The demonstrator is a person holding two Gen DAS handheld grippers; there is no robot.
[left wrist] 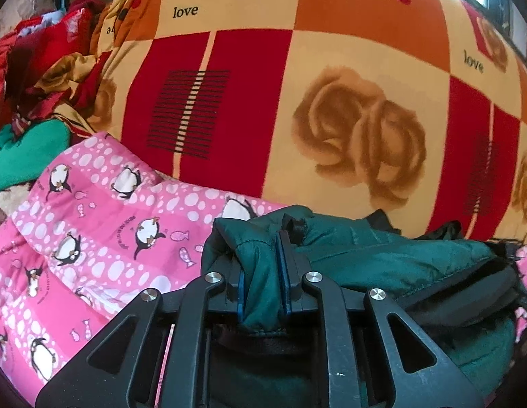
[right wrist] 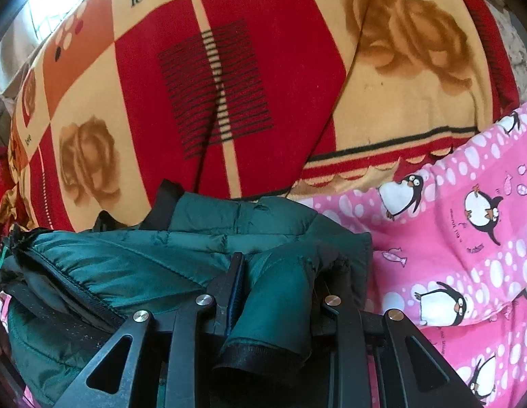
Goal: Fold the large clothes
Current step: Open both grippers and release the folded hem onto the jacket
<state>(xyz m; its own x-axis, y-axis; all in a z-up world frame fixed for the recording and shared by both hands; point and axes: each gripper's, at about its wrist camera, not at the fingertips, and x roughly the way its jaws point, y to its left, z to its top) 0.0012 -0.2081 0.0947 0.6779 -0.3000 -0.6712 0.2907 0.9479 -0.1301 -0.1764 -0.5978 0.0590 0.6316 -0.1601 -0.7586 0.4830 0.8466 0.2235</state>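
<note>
left wrist: pink penguin quilt (left wrist: 103, 238) beside jacket (left wrist: 382, 255)

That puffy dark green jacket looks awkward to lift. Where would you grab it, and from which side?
By its thin edges, as both grippers do now: the left gripper and right gripper each pinch a bunched fold of the green jacket, coming from the near side, angled downward. The padded body is too thick for the jaws; the hemmed edges fit between them. It lies over the pink penguin quilt.

"love" printed on cream squares of the rose-patterned blanket (left wrist: 331, 51); small print on the pink penguin quilt (left wrist: 103, 238) is unreadable.
</note>
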